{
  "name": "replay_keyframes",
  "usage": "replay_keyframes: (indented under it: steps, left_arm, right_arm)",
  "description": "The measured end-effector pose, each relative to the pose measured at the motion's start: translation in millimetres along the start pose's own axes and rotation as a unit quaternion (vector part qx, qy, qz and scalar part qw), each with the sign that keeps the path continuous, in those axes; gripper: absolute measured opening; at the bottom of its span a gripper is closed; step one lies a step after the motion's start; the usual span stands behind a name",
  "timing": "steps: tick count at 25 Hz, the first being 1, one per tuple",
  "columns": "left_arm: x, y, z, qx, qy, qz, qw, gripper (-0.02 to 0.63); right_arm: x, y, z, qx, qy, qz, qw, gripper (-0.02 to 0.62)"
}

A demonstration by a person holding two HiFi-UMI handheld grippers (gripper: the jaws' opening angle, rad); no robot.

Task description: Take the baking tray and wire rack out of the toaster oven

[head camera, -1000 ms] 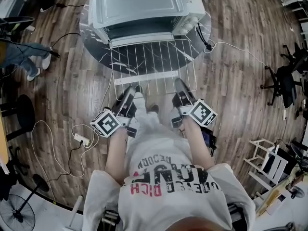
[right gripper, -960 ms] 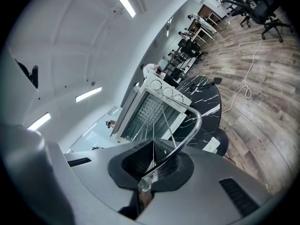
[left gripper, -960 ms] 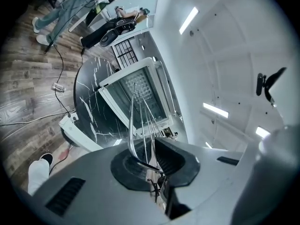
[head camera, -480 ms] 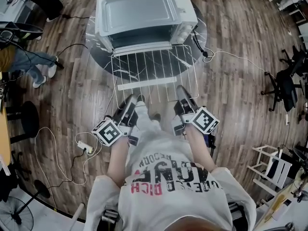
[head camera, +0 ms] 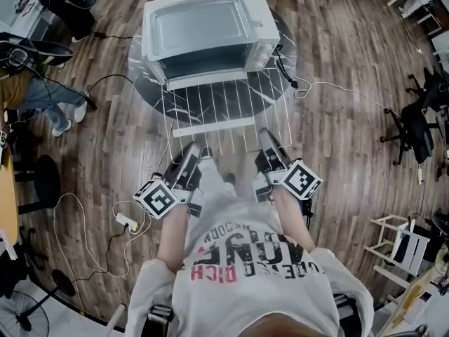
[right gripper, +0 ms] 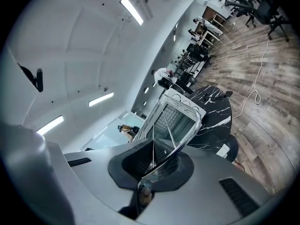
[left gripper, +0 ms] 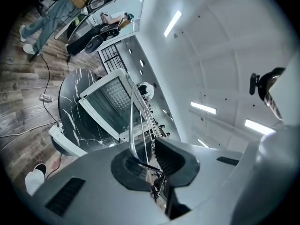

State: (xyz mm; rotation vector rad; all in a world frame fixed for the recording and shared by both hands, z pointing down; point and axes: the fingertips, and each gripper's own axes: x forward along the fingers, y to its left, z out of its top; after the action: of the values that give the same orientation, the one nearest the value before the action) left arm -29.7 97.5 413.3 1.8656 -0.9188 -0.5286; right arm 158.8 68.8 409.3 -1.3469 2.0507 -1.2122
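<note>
Our left gripper (head camera: 191, 152) and right gripper (head camera: 267, 137) pinch the near edge of the wire rack (head camera: 224, 107), as we see in both gripper views; only the head view shows its far edge at the toaster oven (head camera: 205, 27).

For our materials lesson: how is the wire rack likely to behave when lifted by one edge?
The wire rack is thin open wire, so probably light. It juts from the left claw and right claw without visible sag, so likely stiff. Gripped at one edge only, it may tip.
</note>
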Motion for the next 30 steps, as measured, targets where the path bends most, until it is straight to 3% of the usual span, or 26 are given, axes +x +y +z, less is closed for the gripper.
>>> replay_keyframes:
  steps: [6,11,16,30]
  left_arm:
    - [3,-12,11,0.013,-0.004,-0.008,0.9999,0.021]
    - [12,-10,24,0.011,-0.006,-0.012,0.9999,0.021]
    - [26,-5,44,0.008,-0.003,-0.014,0.9999,0.021]
    - [69,11,92,-0.005,0.000,-0.020,0.9998,0.021]
  right_arm:
    - [6,18,12,-0.011,-0.005,0.025,1.000,0.002]
    - [18,16,17,-0.009,-0.002,0.003,1.000,0.002]
    - [43,27,27,-0.020,-0.004,0.018,1.000,0.002]
    - [106,31,52,-0.023,0.000,0.008,1.000,0.002]
